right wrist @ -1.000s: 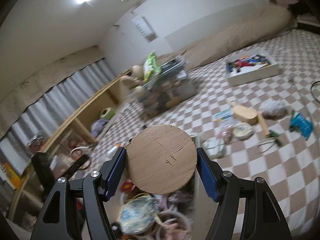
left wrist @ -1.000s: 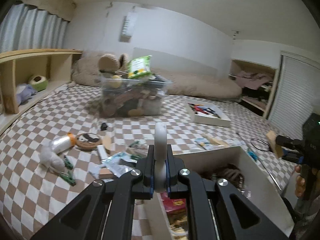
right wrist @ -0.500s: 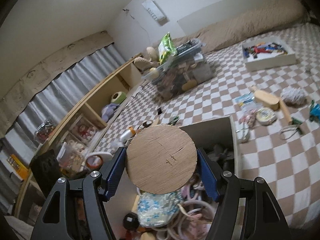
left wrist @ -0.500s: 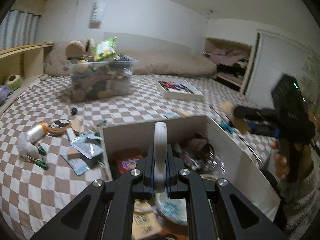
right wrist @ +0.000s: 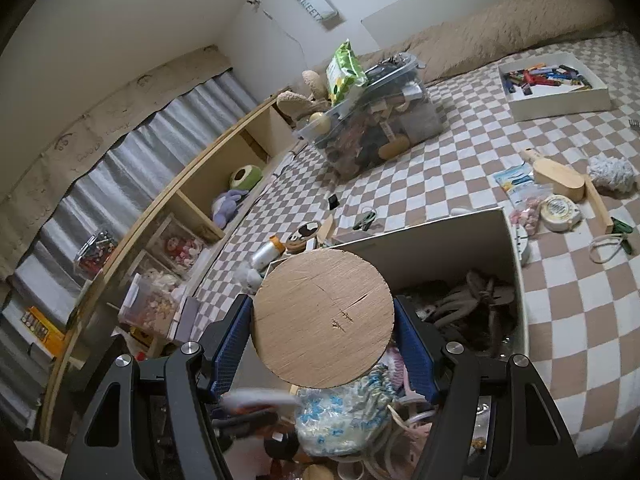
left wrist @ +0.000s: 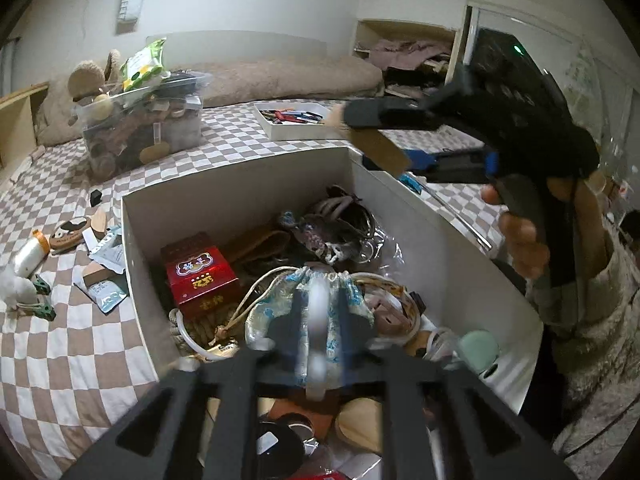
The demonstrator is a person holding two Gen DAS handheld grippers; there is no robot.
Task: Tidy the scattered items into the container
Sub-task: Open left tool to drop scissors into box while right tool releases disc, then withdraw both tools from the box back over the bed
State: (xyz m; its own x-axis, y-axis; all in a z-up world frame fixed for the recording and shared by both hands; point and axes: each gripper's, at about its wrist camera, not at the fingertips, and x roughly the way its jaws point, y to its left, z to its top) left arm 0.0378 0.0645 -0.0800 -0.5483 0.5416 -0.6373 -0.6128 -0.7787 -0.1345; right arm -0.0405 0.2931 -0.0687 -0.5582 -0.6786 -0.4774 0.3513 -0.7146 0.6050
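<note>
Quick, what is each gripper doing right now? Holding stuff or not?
Left gripper: jaws opening, letting go of a white ring over the box.
Right gripper: jaws shut on a round wooden disc.

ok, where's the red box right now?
In the left wrist view the red box sits inside the white container, against its left wall, just left of the blue-and-white drawstring pouch.

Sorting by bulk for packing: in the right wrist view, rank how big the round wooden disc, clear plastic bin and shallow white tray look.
1. Round wooden disc, but nearest the camera, so unsure.
2. Clear plastic bin.
3. Shallow white tray, close to the bin.
</note>
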